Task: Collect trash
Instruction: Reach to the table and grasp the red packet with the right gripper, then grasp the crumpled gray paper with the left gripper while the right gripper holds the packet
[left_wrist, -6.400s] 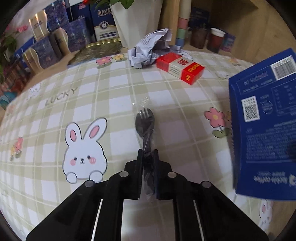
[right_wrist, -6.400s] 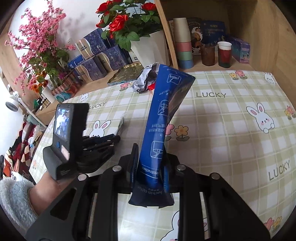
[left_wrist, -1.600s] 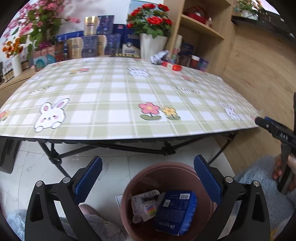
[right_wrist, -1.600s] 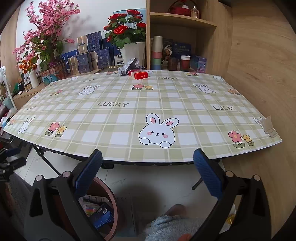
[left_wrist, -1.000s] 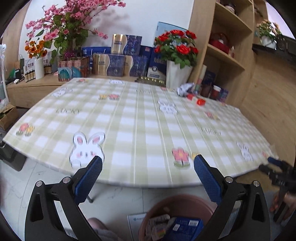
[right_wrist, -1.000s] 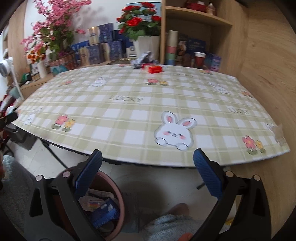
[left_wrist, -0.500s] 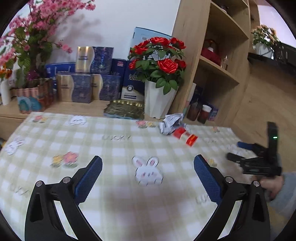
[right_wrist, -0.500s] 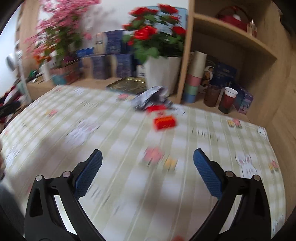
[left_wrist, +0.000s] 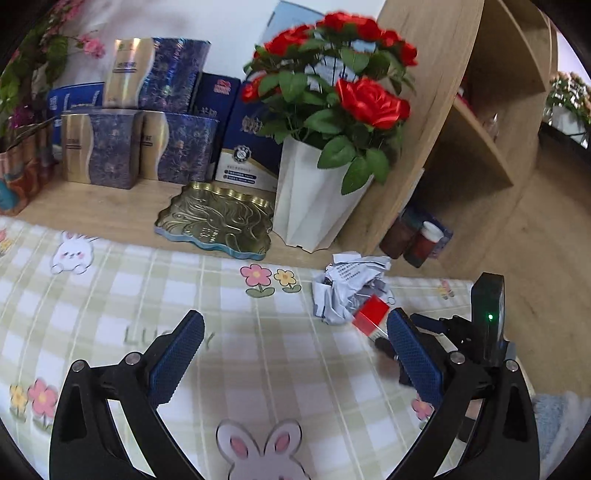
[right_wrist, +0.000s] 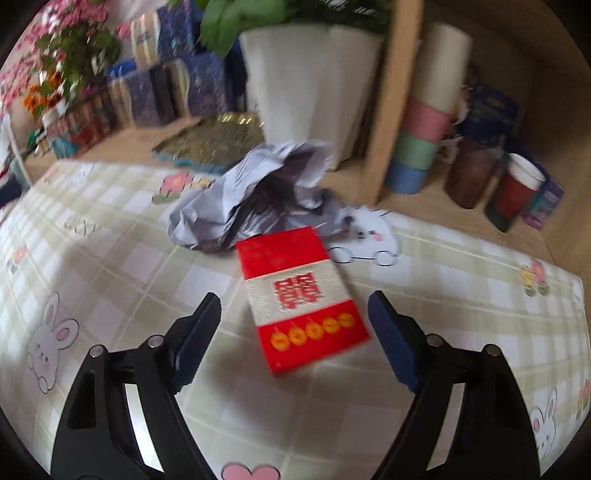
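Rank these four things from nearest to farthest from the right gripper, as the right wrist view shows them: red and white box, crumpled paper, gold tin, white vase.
1. Red and white box: between the closing jaws of the right gripper, not yet touched.
2. Crumpled paper: just behind the box.
3. Gold tin: farther back, to the left.
4. White vase: at the back, beside the shelf.

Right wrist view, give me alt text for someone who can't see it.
A red and white box lies flat on a checked bunny tablecloth, between the closing fingers of the right gripper, not yet touched. Crumpled paper sits just behind it, before a white vase and stacked cups.
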